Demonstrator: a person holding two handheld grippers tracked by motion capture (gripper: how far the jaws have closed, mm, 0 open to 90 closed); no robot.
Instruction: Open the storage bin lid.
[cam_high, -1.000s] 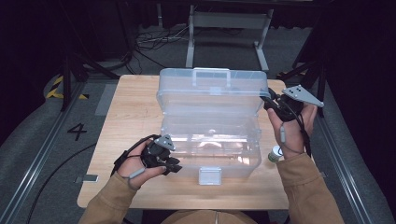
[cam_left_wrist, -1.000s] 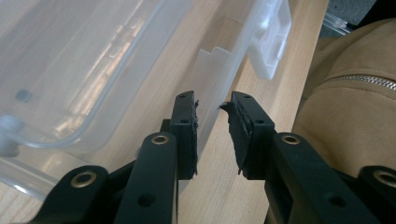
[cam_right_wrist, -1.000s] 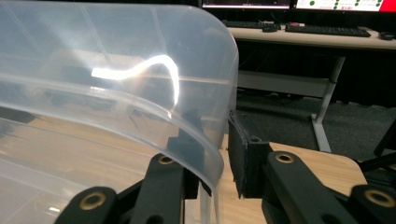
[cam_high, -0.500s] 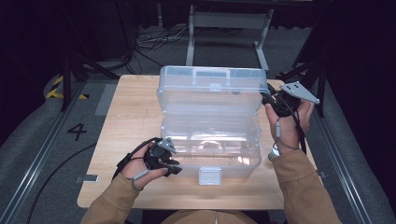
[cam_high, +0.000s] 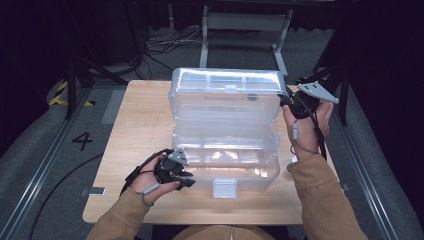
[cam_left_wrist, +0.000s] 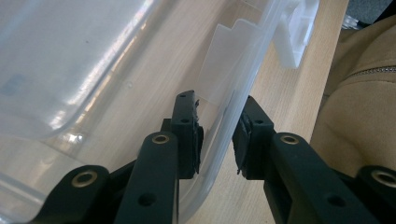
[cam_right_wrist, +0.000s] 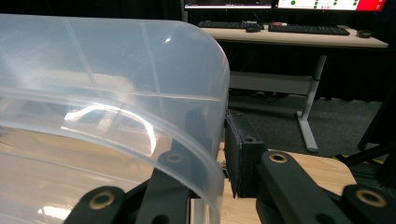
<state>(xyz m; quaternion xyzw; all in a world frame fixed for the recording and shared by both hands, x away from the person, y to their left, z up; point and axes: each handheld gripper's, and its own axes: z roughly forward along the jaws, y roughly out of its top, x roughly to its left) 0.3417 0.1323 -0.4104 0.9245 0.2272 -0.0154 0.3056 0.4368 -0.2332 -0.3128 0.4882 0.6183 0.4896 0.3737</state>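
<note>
A clear plastic storage box (cam_high: 225, 150) stands on the wooden table (cam_high: 140, 125), its lid (cam_high: 225, 95) raised upright at the back. My left gripper (cam_high: 187, 177) is at the box's front left corner. Its jaws (cam_left_wrist: 217, 140) straddle the clear front wall (cam_left_wrist: 243, 74), pads against it. My right gripper (cam_high: 286, 102) is at the lid's right end. Its jaws (cam_right_wrist: 219, 126) have just been closing with the lid's side wall (cam_right_wrist: 205, 93) between them, one jaw showing through the plastic, and the pads now meet the wall.
A white latch (cam_high: 224, 188) hangs at the box's front middle. Beyond the table are a metal stand (cam_high: 240, 25) and floor cables (cam_high: 160, 45). A desk with keyboards (cam_right_wrist: 299, 35) is in the right gripper view. A tan sleeve (cam_left_wrist: 359, 93) lies close to the front edge.
The right hand has shifted slightly in toward the lid's right end. The left hand and the box have stayed put.
</note>
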